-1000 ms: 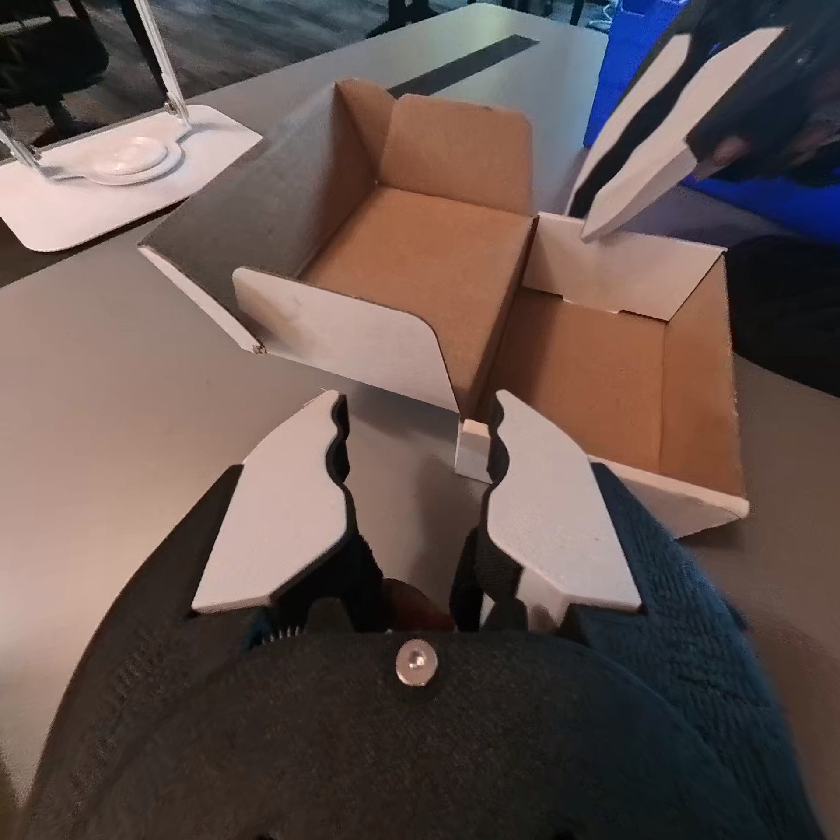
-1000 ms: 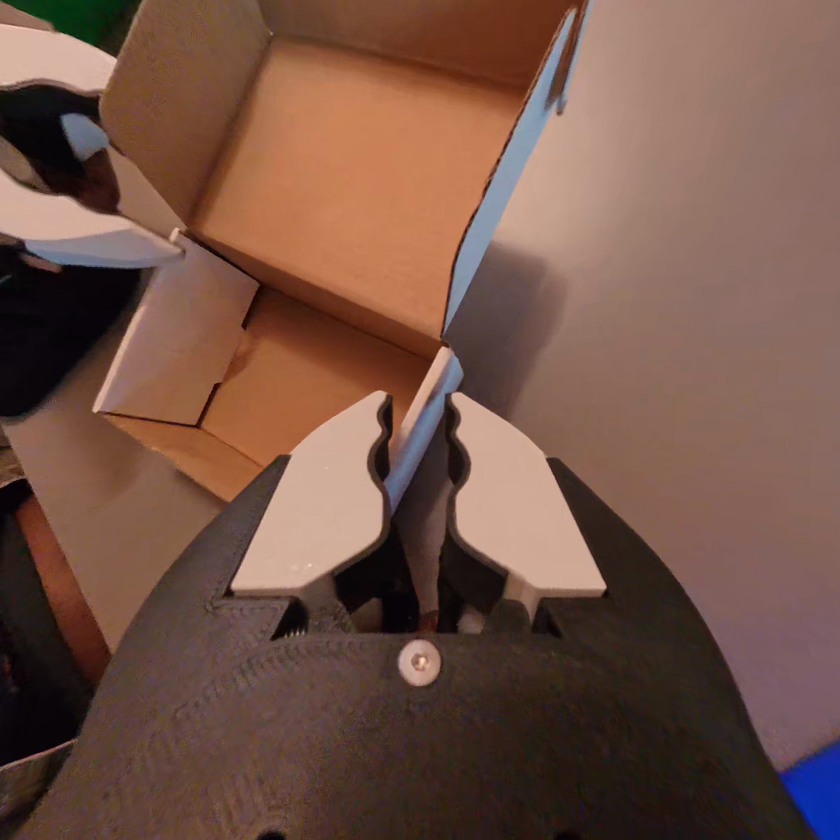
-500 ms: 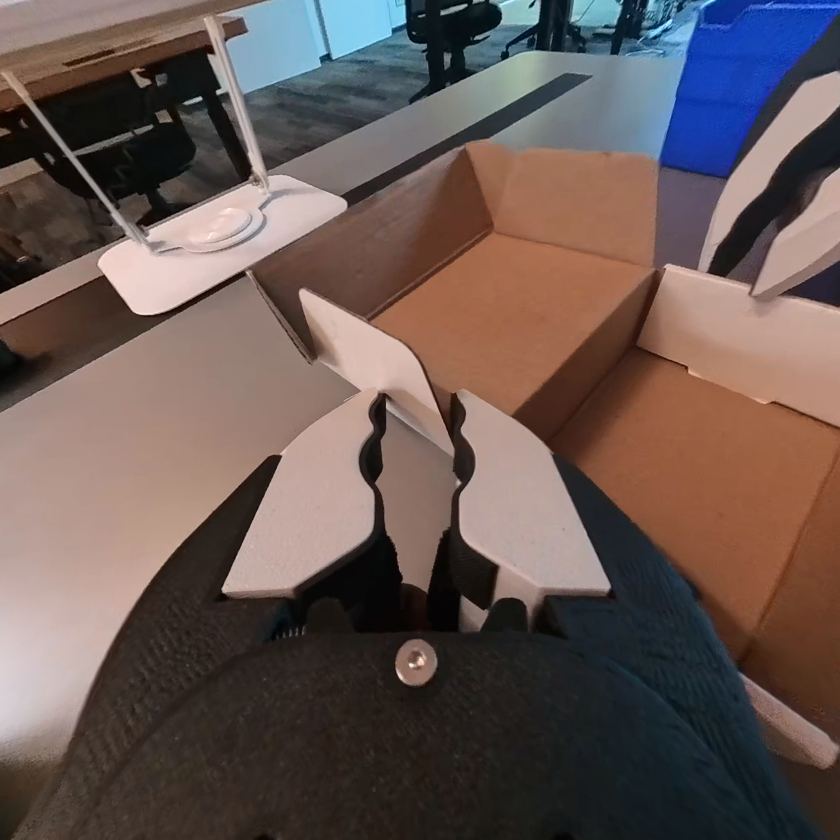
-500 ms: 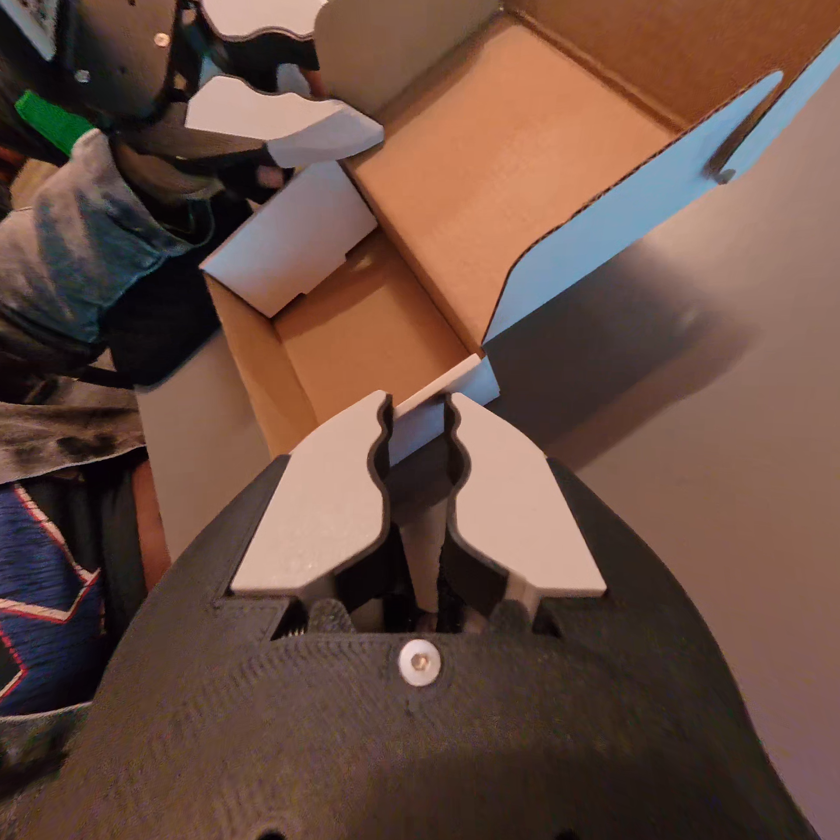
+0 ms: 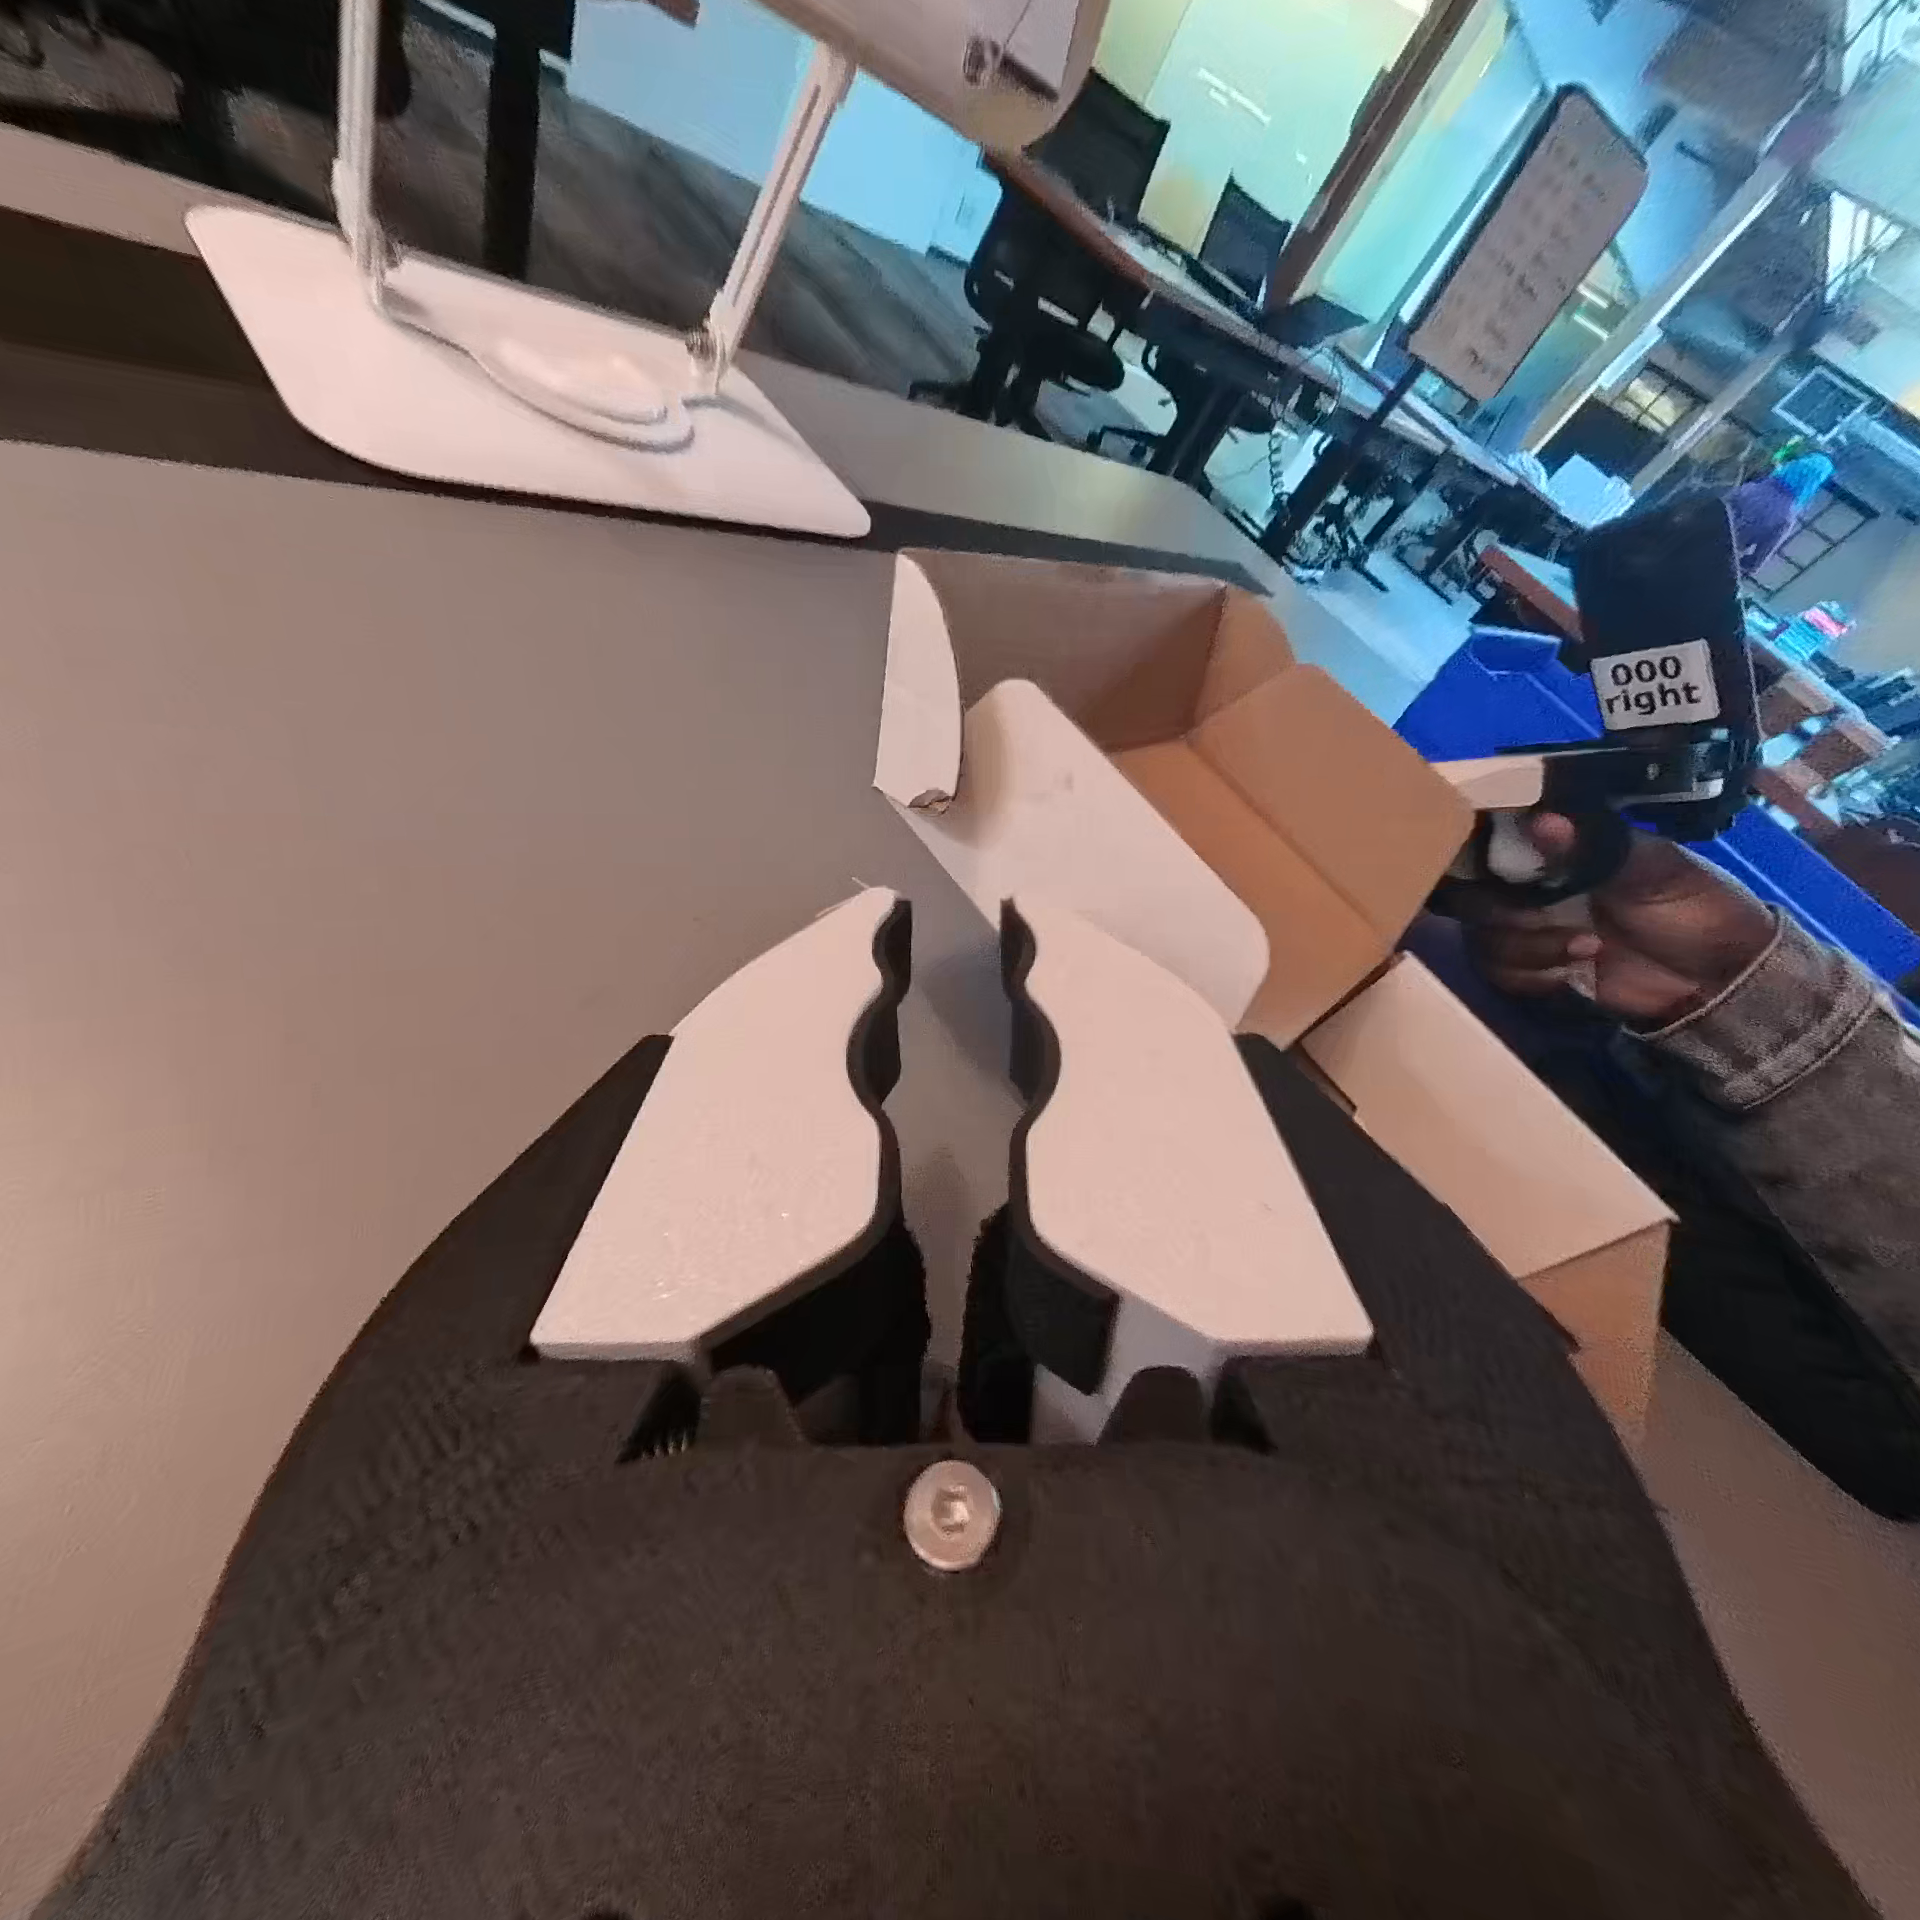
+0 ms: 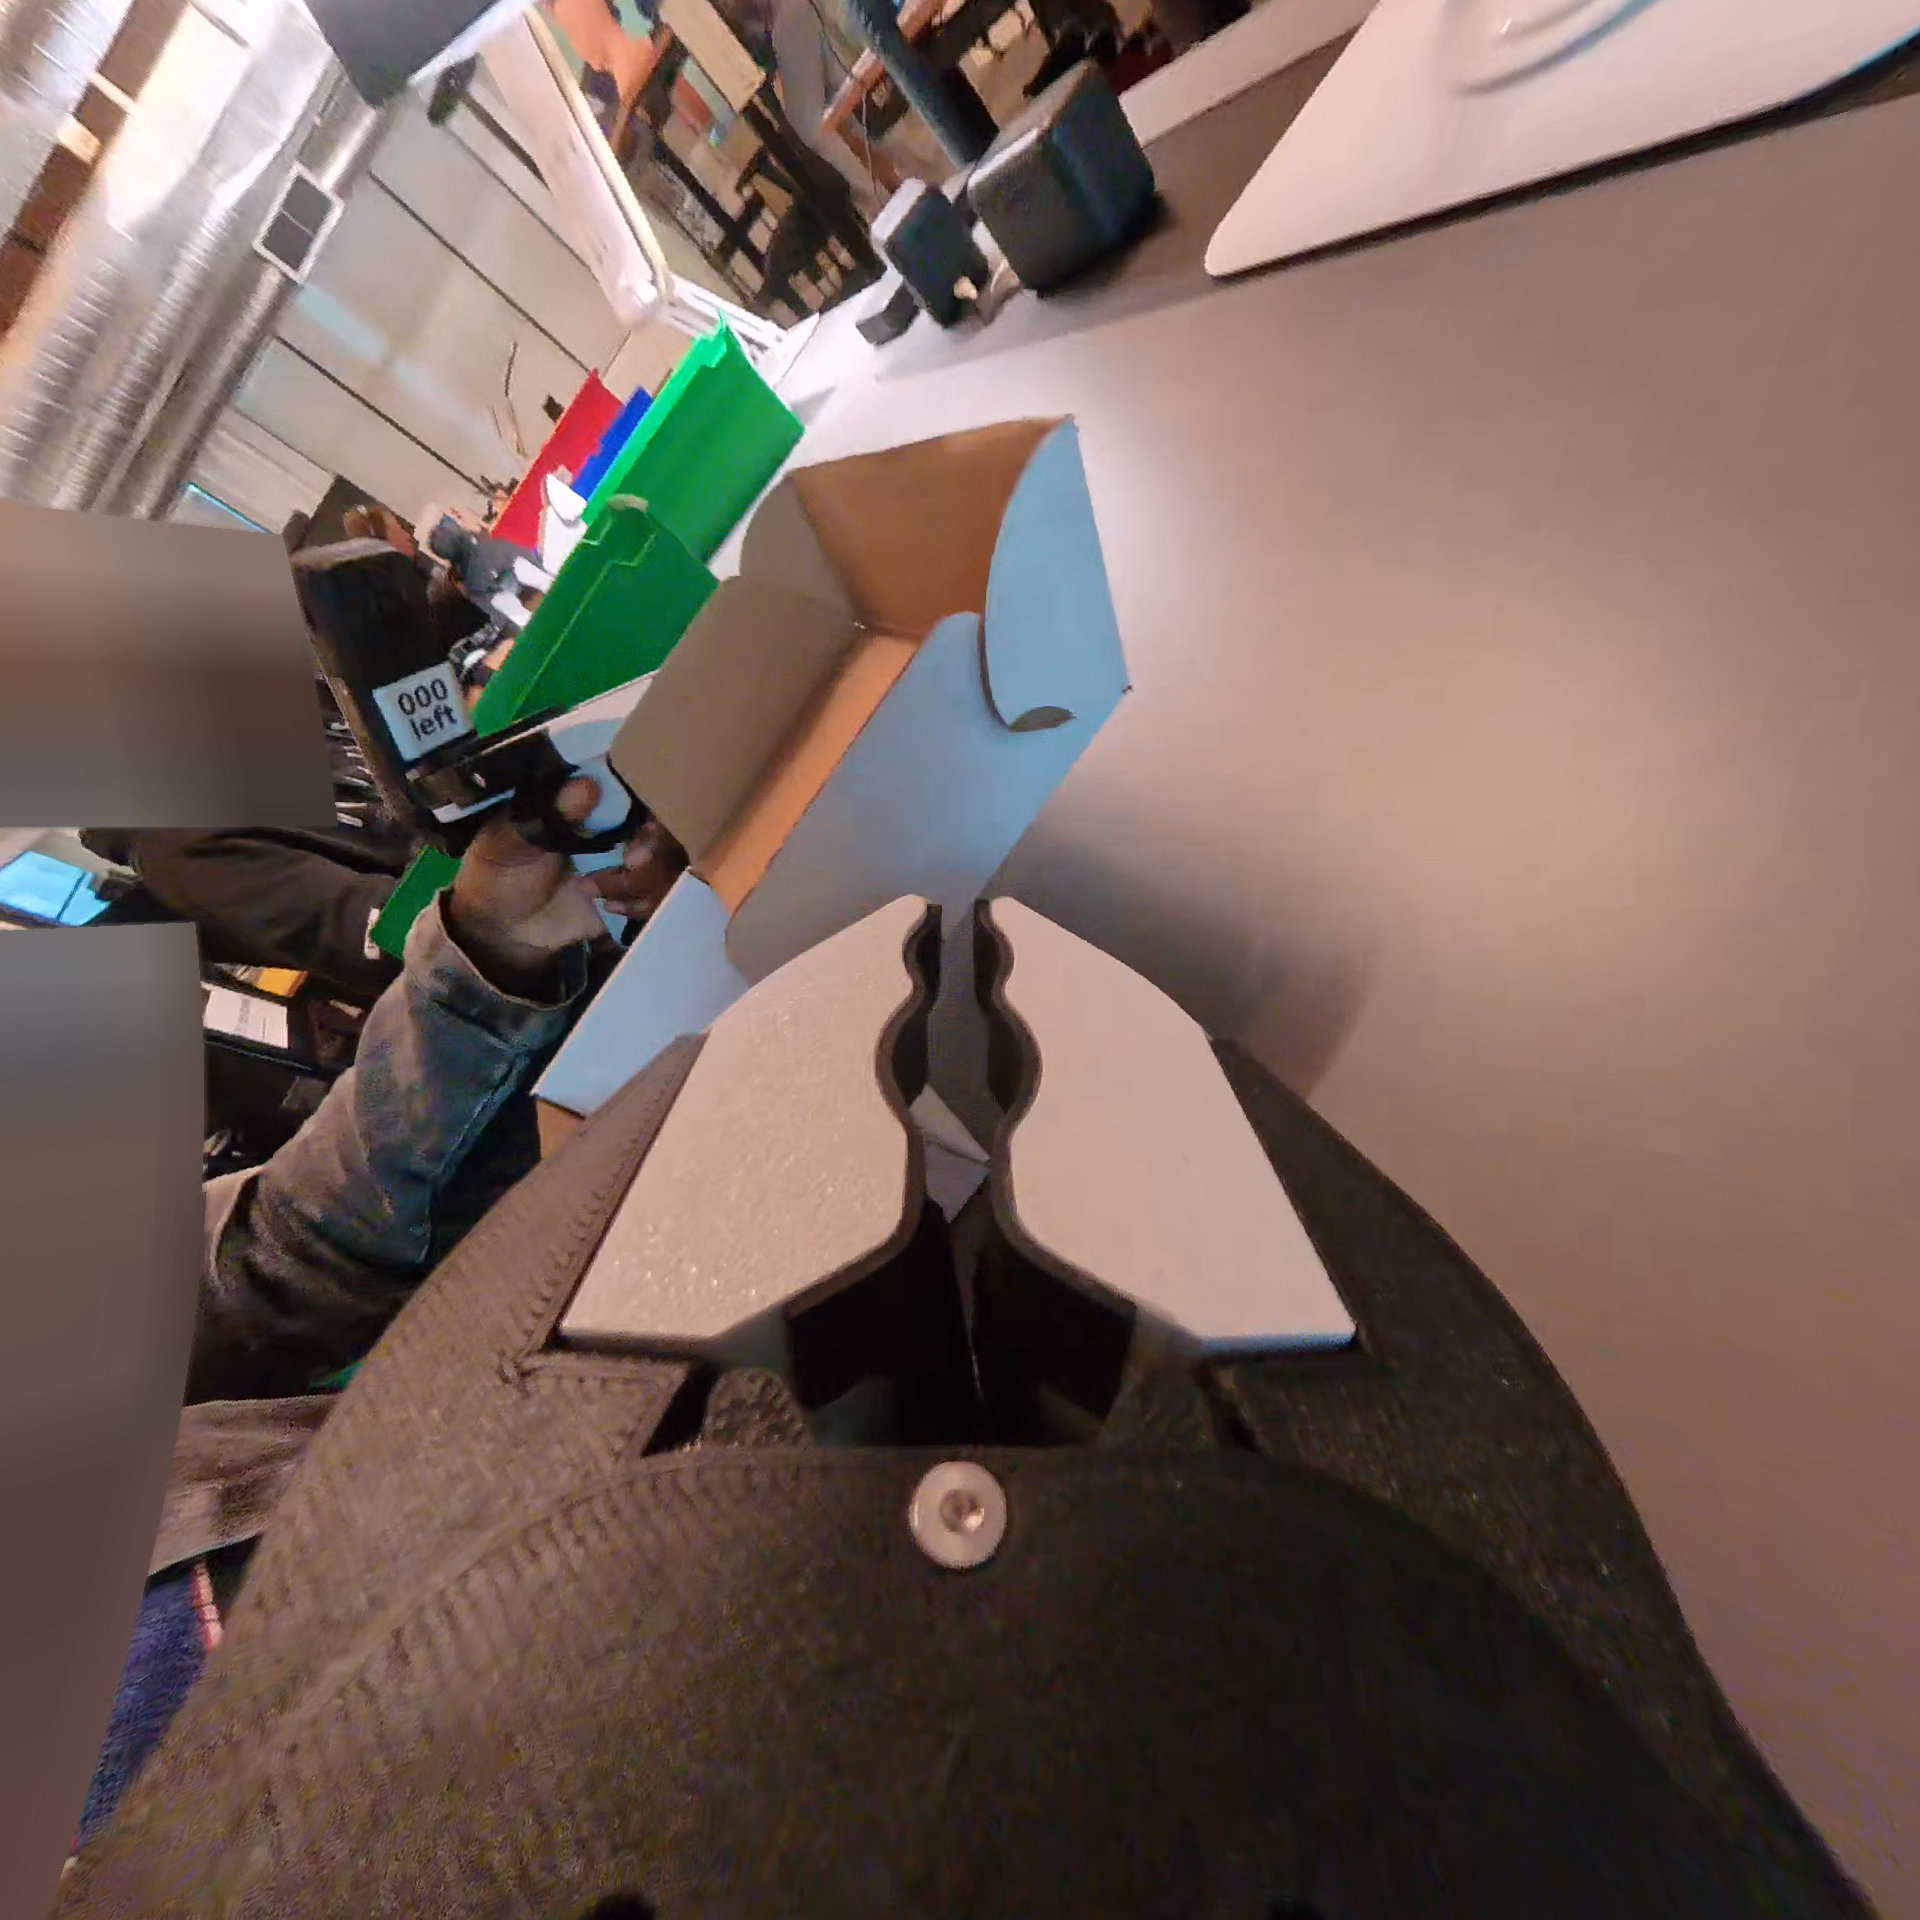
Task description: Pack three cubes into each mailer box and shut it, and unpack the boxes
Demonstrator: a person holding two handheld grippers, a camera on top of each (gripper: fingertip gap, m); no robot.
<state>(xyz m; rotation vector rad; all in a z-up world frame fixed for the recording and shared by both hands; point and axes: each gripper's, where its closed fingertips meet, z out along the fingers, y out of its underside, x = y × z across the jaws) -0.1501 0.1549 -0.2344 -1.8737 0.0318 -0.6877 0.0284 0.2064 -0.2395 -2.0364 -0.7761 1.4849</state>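
A white mailer box with a brown inside (image 5: 1195,665) lies open on the grey table (image 5: 364,779). No cubes show in it. My left gripper (image 5: 954,914) is low beside it, its jaws nearly together on the lid's white side flap (image 5: 1091,831). My right gripper (image 6: 956,914) is shut on the opposite white side flap (image 6: 914,810), which runs down between its jaws. Each gripper shows across the box in the other's view: the right one (image 5: 1496,779) and the left one (image 6: 561,732). The box (image 6: 904,499) is half folded up.
A white stand base (image 5: 499,384) lies on the table beyond the box and also shows in the right wrist view (image 6: 1558,135). Blue bins (image 5: 1818,862) are on the right, green bins (image 6: 644,582) on the left. Dark small boxes (image 6: 1049,177) stand farther off. A denim sleeve (image 5: 1714,1029) crosses near the box. Spacing between my two grippers at the tips: around 20 cm.
Both views have swung from looking down into the box to looking low along the table. The lid flaps have been drawn up and inward. My left jaws have narrowed on the flap.
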